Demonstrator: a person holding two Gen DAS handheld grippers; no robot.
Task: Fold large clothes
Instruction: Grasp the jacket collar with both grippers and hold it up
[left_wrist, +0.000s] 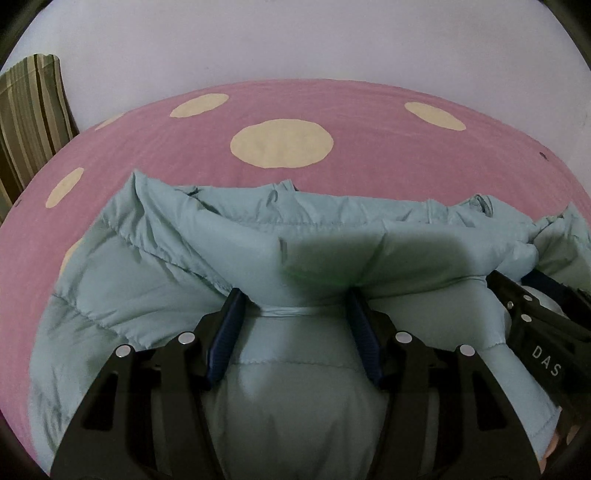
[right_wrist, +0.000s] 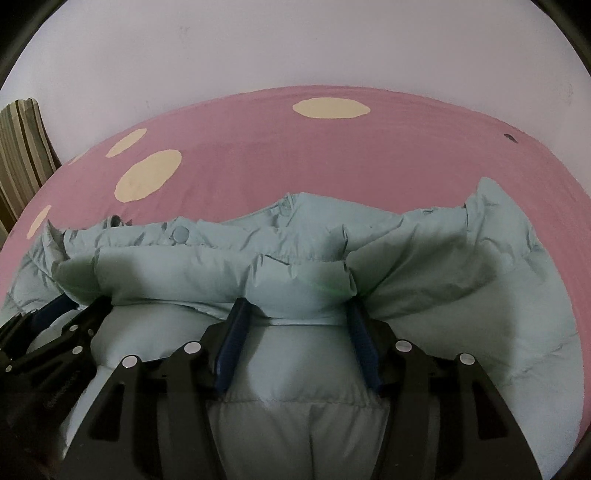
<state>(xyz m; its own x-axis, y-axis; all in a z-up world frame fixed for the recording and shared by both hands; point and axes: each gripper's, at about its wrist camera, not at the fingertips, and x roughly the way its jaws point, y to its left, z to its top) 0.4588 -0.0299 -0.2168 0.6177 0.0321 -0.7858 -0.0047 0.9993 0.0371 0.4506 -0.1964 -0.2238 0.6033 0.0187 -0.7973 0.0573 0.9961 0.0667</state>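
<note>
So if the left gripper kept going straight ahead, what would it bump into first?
The left gripper would probably push straight into the puffy fold of the light blue jacket bulging between its jaws. The pink spotted bedsheet lies beyond that, though depth is hard to judge here.

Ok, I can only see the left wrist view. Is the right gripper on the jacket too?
Observer: Yes. In the right wrist view the jacket bulges up between the right gripper fingers. I cannot tell whether they squeeze it.
Operator: Does it have buttons?
Observer: One round snap, near the jacket's far edge, left of that gripper.
Operator: Is there bed left on the right side?
Observer: Yes, pink sheet shows past the jacket's right edge.
</note>
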